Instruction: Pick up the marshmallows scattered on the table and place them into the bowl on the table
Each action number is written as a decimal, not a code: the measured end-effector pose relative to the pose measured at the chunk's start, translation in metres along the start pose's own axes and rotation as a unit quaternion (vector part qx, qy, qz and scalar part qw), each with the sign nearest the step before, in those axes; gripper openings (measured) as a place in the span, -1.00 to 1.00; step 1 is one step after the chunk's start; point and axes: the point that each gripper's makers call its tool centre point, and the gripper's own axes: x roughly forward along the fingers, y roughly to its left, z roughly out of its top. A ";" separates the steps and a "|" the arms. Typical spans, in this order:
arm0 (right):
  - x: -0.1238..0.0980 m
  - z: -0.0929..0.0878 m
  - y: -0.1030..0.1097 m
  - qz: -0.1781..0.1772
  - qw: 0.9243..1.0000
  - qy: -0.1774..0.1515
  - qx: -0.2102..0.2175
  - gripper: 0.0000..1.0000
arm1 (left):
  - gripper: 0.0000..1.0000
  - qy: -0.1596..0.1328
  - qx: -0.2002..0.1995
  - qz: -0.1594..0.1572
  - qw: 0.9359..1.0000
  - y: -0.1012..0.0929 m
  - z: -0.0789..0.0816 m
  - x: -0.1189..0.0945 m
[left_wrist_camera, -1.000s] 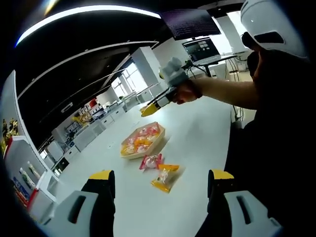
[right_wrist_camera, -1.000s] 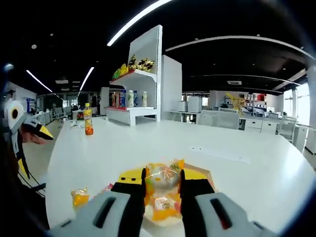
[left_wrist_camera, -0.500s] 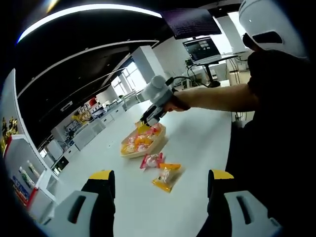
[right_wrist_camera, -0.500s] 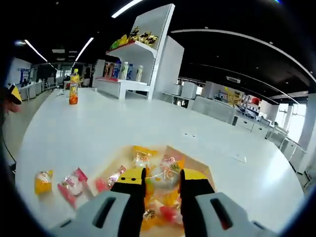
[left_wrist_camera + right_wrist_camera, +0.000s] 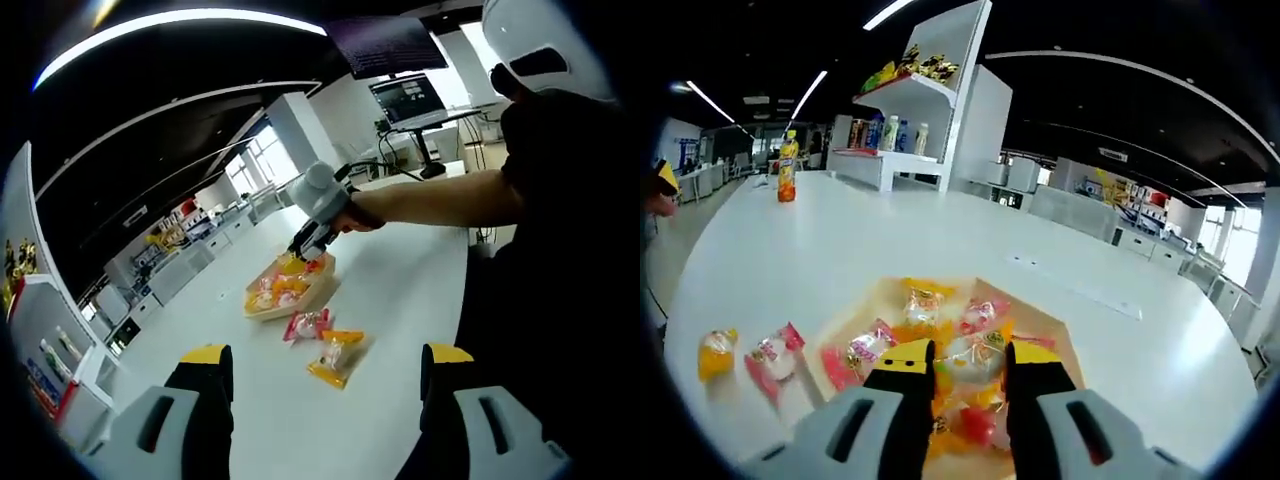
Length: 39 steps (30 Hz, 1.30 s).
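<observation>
One clear-wrapped marshmallow [image 5: 965,357] sits clamped in the right gripper [image 5: 958,362] over the shallow wooden bowl [image 5: 1060,335]; release low, centred. Left gripper [image 5: 318,362] jaws apart.

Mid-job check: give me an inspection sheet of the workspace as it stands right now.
Surface: white table, bare apart from the items below.
Job's things: shallow wooden bowl holding several wrapped marshmallows; two wrapped marshmallows lie on the table beside it.
Clutter: orange drink bottle standing upright at the far end of the table.
Grippers: right claw over the bowl, shut on a wrapped marshmallow; left claw open, held back from the table, holding nothing.
Cables: black cable trailing from the right claw toward a monitor stand.
Surroundings: white shelf unit stocked with bottles and snacks; monitor on a stand; office desks behind.
</observation>
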 end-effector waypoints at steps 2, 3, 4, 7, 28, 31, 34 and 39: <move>-0.002 0.000 -0.001 -0.004 1.000 -0.002 -0.007 -0.49 | 0.51 -0.002 0.003 -0.001 1.000 -0.001 0.001 0.000; -0.002 0.001 -0.001 -0.004 1.000 -0.003 -0.005 -0.49 | 0.51 -0.001 0.003 -0.002 1.000 -0.002 0.001 0.000; -0.003 0.001 -0.002 -0.004 1.000 -0.004 -0.003 -0.49 | 0.51 0.000 0.003 -0.002 1.000 -0.002 0.001 0.000; -0.002 -0.001 -0.002 -0.004 1.000 -0.004 -0.002 -0.48 | 0.51 0.001 0.006 0.000 1.000 -0.001 0.002 -0.001; 0.000 0.003 -0.003 -0.007 1.000 -0.017 -0.005 -0.37 | 0.51 -0.004 0.005 0.003 1.000 0.000 0.004 -0.002; -0.001 0.005 -0.004 -0.009 1.000 -0.023 0.001 -0.34 | 0.51 -0.002 0.004 0.002 1.000 0.000 0.003 -0.003; -0.001 0.005 -0.004 -0.008 1.000 -0.023 0.004 -0.30 | 0.51 0.000 0.004 0.002 1.000 -0.001 0.001 -0.002; -0.004 0.007 -0.004 -0.006 0.999 -0.030 0.016 -0.15 | 0.51 -0.001 0.004 0.001 1.000 -0.001 0.002 -0.002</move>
